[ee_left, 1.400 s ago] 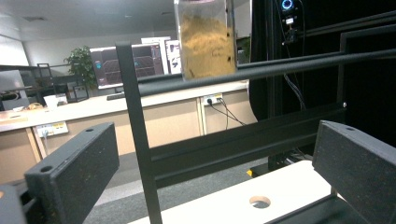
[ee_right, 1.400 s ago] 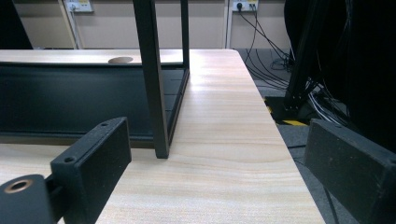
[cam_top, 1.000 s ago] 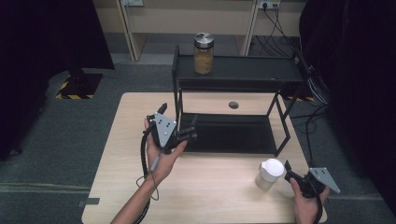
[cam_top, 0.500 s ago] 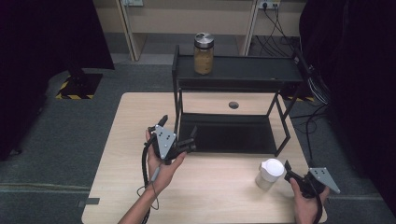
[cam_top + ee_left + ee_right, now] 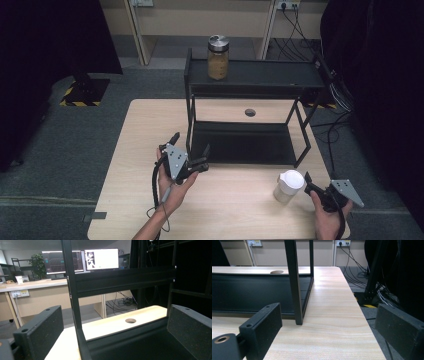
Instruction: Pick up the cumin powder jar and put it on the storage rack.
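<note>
Resting low over the bench [image 5: 235, 210], the right tongs [image 5: 311, 186] sit at the near right corner with their jaws spread wide and nothing between them; in the right gripper view the two black pads stand well apart, and a rack [image 5: 250, 100] leg [image 5: 294, 282] rises between them farther off. A white cup [image 5: 289, 186] stands on the bench just beside these tongs, to their left in the high view, but whether a jaw tip touches it cannot be told. The left tongs [image 5: 202, 159] hover at the near left corner of the rack, also wide apart and empty, with the rack's front left post [image 5: 72, 297] between the pads in the left gripper view. A jar [image 5: 218, 57] with a metal lid and tan contents stands upright on the rack's top shelf, towards its left end, well apart from both tongs. Two monitors [image 5: 80, 260] glow beyond the rack in the left gripper view; their writing is too blurred to read. No label can be made out on the cup or the jar.
</note>
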Tool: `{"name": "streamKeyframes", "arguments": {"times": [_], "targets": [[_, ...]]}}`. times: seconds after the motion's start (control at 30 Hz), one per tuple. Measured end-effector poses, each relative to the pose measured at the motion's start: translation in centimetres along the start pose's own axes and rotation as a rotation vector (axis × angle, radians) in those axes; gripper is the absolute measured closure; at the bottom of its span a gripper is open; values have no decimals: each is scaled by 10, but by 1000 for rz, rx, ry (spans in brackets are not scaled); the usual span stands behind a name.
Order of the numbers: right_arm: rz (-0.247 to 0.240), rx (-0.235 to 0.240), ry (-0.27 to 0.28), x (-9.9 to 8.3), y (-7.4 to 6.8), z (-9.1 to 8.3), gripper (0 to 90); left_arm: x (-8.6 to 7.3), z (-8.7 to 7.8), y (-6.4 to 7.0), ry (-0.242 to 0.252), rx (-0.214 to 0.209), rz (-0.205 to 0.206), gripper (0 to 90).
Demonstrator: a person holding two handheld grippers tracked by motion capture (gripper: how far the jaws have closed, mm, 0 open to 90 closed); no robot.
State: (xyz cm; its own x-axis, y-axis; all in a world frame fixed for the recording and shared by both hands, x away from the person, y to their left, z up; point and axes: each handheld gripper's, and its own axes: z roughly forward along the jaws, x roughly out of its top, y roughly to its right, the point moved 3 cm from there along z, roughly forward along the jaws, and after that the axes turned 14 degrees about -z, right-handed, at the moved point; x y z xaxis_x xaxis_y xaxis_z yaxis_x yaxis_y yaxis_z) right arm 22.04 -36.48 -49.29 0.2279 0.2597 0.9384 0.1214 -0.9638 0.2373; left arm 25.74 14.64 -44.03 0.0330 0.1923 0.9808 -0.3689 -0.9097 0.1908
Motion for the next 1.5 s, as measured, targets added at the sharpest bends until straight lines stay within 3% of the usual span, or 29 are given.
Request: {"name": "streamKeyframes", "arguments": {"times": [0.7, 1.13, 1.27, 1.5], "targets": [[-3, 1, 1, 0, 0, 0, 76, -31, -14, -9, -82, 2, -7, 0], [-3, 2, 1, 0, 0, 0, 75, -48, -23, -22, -145, 16, -58, 0], [-3, 4, 1, 0, 0, 0, 76, -51, -22, -25, -168, 28, -97, 0], [-6, 4, 2, 0, 0, 0, 76, -57, -21, -25, -190, 31, -106, 1]]}}
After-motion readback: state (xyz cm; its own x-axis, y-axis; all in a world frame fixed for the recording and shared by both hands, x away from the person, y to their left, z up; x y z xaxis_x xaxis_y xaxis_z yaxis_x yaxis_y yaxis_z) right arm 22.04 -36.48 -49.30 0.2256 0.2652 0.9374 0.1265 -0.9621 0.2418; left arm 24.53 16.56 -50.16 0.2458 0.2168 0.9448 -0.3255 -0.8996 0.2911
